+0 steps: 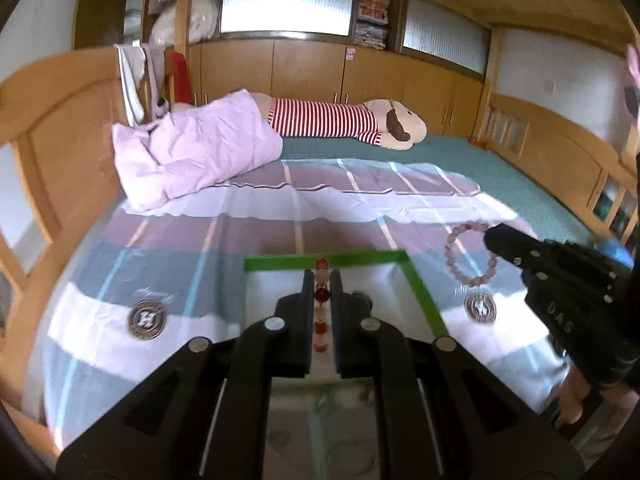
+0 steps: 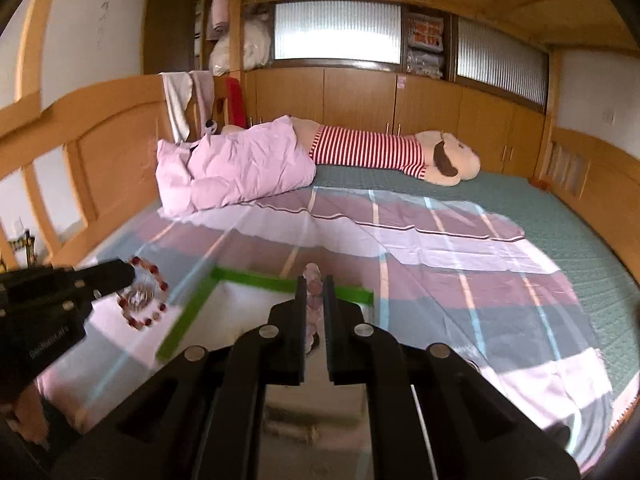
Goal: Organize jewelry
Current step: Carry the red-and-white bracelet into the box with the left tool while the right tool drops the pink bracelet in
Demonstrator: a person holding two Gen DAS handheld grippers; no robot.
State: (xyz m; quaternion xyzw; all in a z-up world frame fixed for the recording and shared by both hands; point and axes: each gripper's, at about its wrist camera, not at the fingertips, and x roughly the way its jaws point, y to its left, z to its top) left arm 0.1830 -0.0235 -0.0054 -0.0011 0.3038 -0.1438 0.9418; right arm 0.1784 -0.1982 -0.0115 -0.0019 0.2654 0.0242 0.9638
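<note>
I am holding a bracelet in each pair of tongs, so the sorting looks to be midway, with neither piece put down yet. My left tongs (image 1: 321, 280) are clamped on the red and pale pink beaded bracelet (image 1: 322, 296), which is hanging edge-on between the fingers, above the clear box edged with green tape (image 1: 424, 296). My right tongs (image 2: 313, 284) are clamped on the pale lilac beaded bracelet (image 2: 313, 280), also over that green-taped box (image 2: 188, 312). I judge both are waiting to be lowered inside; whether anything already lies in the box I cannot tell.

Each wrist camera is showing its own bracelet only as a thin line of beads, while the other camera is showing it as a full ring. The left view alone is showing two round silver logo badges (image 1: 146, 319) on the plaid bedsheet (image 1: 180, 248), on either side of my left tongs.
</note>
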